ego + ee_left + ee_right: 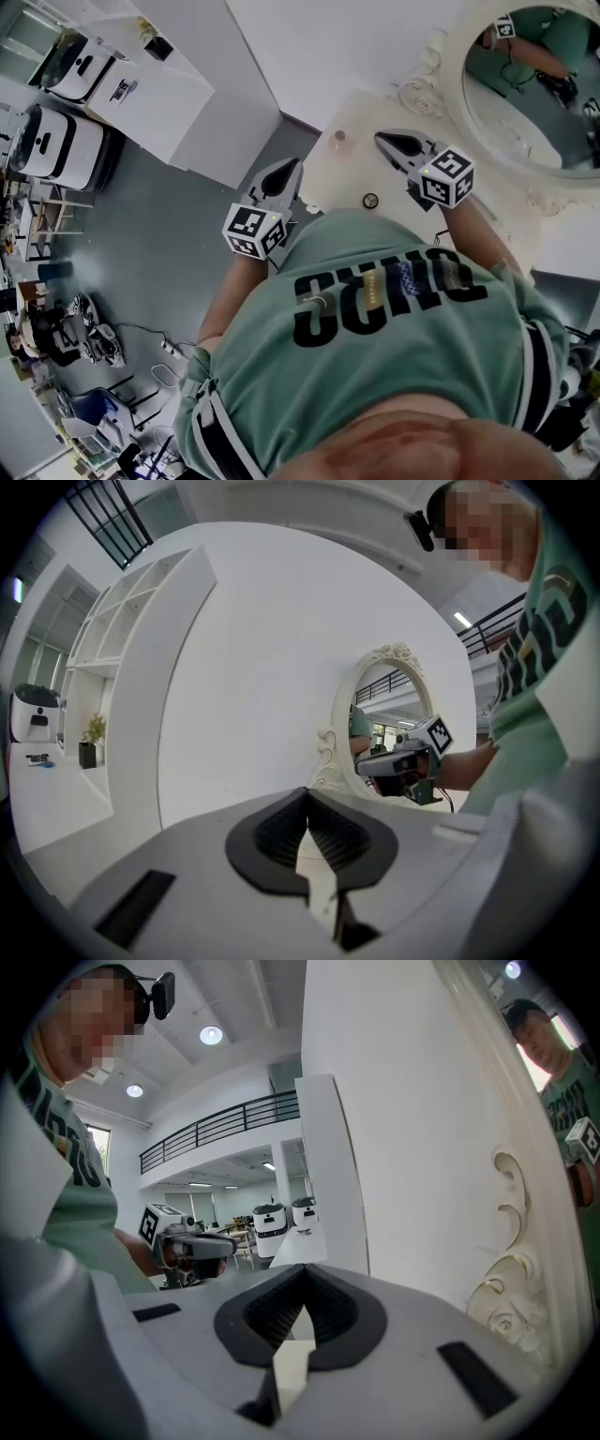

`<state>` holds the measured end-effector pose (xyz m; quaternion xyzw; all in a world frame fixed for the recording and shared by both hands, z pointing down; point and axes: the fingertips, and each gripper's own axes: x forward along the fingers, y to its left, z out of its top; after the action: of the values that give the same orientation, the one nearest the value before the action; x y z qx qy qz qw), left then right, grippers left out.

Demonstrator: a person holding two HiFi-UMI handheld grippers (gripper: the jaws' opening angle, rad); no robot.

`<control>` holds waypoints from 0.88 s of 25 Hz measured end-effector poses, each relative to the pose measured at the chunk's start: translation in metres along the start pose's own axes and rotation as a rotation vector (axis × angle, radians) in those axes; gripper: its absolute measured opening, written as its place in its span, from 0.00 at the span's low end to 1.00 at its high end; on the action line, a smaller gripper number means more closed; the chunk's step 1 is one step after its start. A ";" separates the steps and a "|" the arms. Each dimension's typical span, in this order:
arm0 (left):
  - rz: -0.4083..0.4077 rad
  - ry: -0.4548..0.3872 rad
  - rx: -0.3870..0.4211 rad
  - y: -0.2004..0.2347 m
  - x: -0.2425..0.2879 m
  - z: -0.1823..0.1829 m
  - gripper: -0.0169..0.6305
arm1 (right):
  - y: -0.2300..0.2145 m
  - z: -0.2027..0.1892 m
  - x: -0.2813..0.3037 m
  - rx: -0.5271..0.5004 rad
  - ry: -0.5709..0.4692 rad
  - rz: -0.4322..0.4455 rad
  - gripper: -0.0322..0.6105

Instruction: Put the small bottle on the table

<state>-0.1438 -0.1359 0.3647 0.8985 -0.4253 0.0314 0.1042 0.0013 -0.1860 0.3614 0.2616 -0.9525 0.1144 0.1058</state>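
A small pale bottle stands on the cream table, between my two grippers and clear of both. My left gripper hovers over the table's left edge, its jaws shut with nothing between them. My right gripper is just right of the bottle, also shut and empty. Each gripper appears in the other's view: the right gripper before the mirror, the left gripper out over the floor. The bottle shows in neither gripper view.
An oval mirror in an ornate white frame stands at the table's far right, against the white wall. A small dark ring lies on the table near the person's body. A white shelf unit and white machines stand to the left.
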 end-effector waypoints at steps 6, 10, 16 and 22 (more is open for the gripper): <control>0.004 0.004 -0.008 0.000 0.001 -0.004 0.04 | -0.005 -0.008 -0.003 0.016 0.016 -0.017 0.04; 0.015 0.016 -0.014 0.002 -0.002 -0.007 0.04 | -0.003 -0.008 -0.003 -0.003 0.028 -0.021 0.04; 0.019 0.022 -0.019 0.002 -0.004 -0.008 0.04 | 0.000 -0.009 -0.002 -0.013 0.043 -0.009 0.04; 0.026 0.026 -0.024 0.005 -0.006 -0.010 0.04 | 0.005 -0.010 0.002 -0.024 0.051 0.006 0.04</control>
<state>-0.1512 -0.1327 0.3747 0.8912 -0.4358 0.0392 0.1200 -0.0011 -0.1803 0.3706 0.2545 -0.9515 0.1099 0.1331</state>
